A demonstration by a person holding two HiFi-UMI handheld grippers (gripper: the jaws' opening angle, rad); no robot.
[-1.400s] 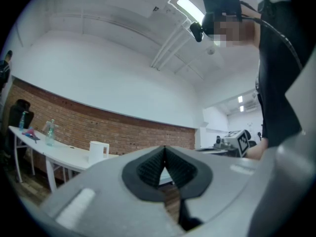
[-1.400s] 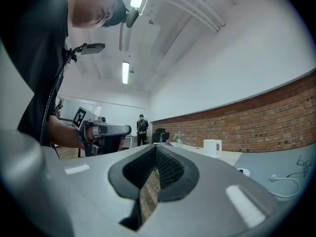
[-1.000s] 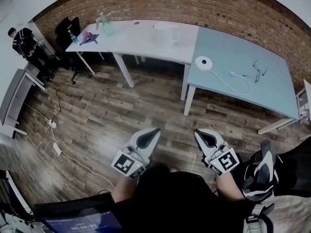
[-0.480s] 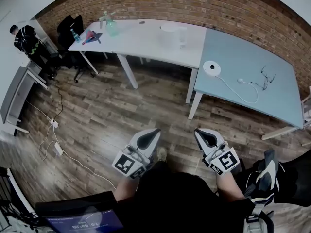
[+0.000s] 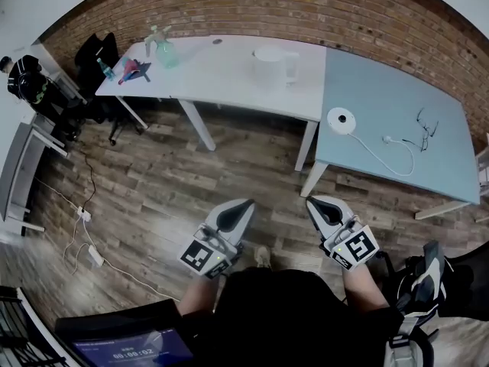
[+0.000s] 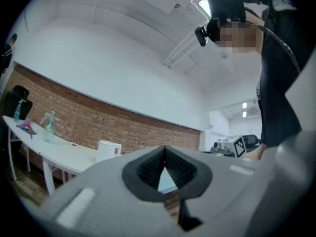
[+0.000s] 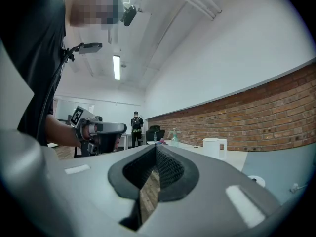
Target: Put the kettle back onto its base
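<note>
A white kettle (image 5: 273, 65) stands upright on the white table (image 5: 221, 75), far ahead of me. Its round white base (image 5: 341, 120) lies on the adjoining light blue table (image 5: 390, 105), with a white cord running to a loose plug (image 5: 386, 138). Kettle and base are well apart. My left gripper (image 5: 246, 202) and right gripper (image 5: 311, 202) hang side by side over the wooden floor, short of the tables, both shut and holding nothing. In the left gripper view the kettle (image 6: 108, 150) shows beyond the closed jaws. The right gripper view shows the kettle (image 7: 213, 147) and the base (image 7: 256, 180).
A spray bottle (image 5: 160, 46), a blue bottle (image 5: 105, 67) and a pink item (image 5: 134, 69) sit at the white table's left end. Glasses (image 5: 426, 125) lie on the blue table. Office chairs (image 5: 95, 52) and a person (image 5: 23, 82) are far left. Cables (image 5: 84, 212) trail on the floor.
Both tables have come nearer and sit lower in the head view as I walk toward them. The grippers stay side by side and shut.
</note>
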